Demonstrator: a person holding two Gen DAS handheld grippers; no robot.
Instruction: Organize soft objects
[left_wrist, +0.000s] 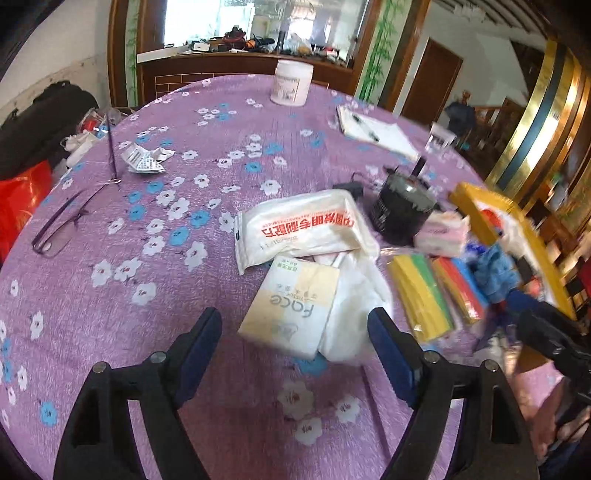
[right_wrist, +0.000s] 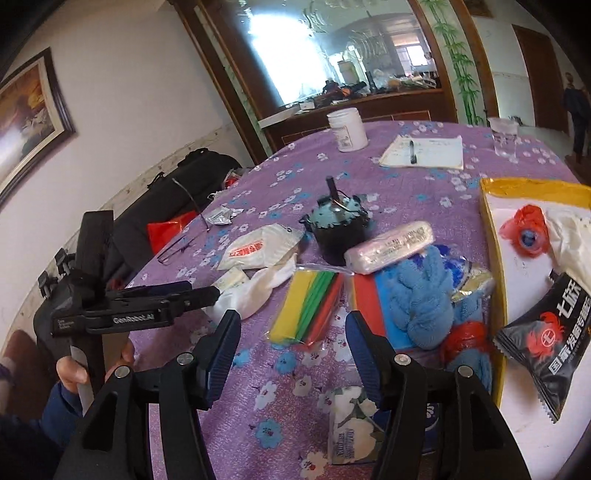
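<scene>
Blue ribbed pads line the black fingers (left_wrist: 207, 343) of the left gripper (left_wrist: 295, 343), which stand wide apart with nothing pressed between them; a flat cream tissue pack (left_wrist: 291, 306) printed "Face" lies on the worktop (left_wrist: 110, 295) just beyond the gap, partly over a crumpled white cloth (left_wrist: 354, 295). Behind these sits a glossy white pouch (left_wrist: 306, 225) with red lettering, puffy and rectangular.

In the right wrist view, the right gripper (right_wrist: 293, 354) also has its fingers (right_wrist: 221, 350) well spread and empty, hovering over the purple floral tablecloth. Just past them lies a clear bag of stiff foam sheets (right_wrist: 303, 310) in yellow, green and red, and beside it a fuzzy blue knitted cloth (right_wrist: 421, 295), bunched and knotted, resting on further coloured sheets. A soft pink wrapped tissue pack (right_wrist: 391, 245) leans against a round black pot (right_wrist: 338, 229) with a scalloped lid. A small flower-printed tissue packet (right_wrist: 351, 424) lies close under the right finger.

To the right, a shallow yellow-rimmed tray (right_wrist: 495, 295) holds a shiny black snack bag (right_wrist: 546, 339) with a red crab, a red-and-blue crinkled thing and a white bag.

Farther back stand a white cylindrical tub (right_wrist: 347, 129), a notepad (right_wrist: 424, 151) with a pen, and a clear glass (right_wrist: 504, 136). Thin-framed spectacles (left_wrist: 62, 229) rest at the worktop's left edge. A person's hand (right_wrist: 74, 373) grips the left gripper's handle.
</scene>
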